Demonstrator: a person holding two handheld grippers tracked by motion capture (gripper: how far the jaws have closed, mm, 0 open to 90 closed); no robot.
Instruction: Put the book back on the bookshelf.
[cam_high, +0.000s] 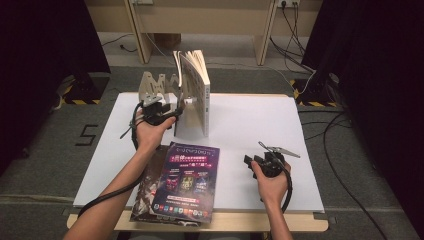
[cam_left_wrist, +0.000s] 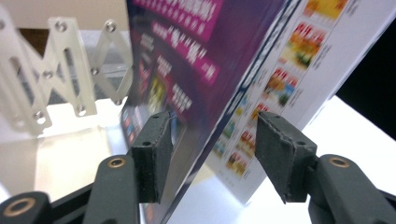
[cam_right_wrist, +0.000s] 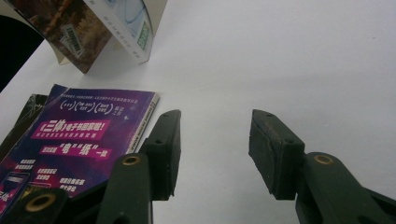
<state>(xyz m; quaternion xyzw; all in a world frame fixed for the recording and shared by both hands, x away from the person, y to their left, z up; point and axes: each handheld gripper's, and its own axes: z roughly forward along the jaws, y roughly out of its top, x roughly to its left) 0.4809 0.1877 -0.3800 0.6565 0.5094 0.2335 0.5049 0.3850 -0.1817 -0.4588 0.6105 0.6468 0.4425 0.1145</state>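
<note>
Purple booklet (cam_high: 187, 181) flat at near table (cam_high: 250, 125) edge, atop a dark magazine (cam_high: 145, 192). Right gripper (cam_high: 250, 162) just right of it, low over bare white, jaws wide, nothing between. Farther back, left gripper (cam_high: 172, 111) spread wide astride standing book (cam_left_wrist: 224, 84), pads off its covers. Beyond, folding rack (cam_high: 155, 85).

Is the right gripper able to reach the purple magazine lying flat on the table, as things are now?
Probably yes. The right gripper is open above bare white table, and the purple magazine lies flat just beside it, with nothing between them. The left gripper is busy farther away, at the standing book.
</note>
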